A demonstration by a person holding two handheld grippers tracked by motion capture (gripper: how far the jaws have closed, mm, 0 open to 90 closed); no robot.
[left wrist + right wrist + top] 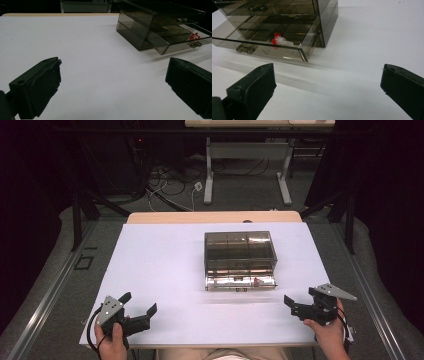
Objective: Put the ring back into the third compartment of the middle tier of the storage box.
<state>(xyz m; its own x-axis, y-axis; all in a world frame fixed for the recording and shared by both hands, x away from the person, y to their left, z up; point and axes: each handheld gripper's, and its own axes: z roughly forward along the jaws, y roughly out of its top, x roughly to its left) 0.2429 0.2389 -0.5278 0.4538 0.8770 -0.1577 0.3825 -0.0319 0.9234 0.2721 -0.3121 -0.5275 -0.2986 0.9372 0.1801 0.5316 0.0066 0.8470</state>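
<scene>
Smoky plastic drawer box (240, 260) mid-table, beyond both gaping claws, untouched

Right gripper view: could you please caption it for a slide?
Open right claw faces a smoky drawer box, its lower drawer pulled out, holding a red-and-clear piece.

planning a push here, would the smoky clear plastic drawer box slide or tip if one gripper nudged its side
The smoky clear plastic drawer box looks low and wide, so it would probably slide rather than tip. It seems light, holding little beyond a small red and clear piece, and the white tabletop looks smooth. Its lower drawer, already pulled out, may shift.
</scene>
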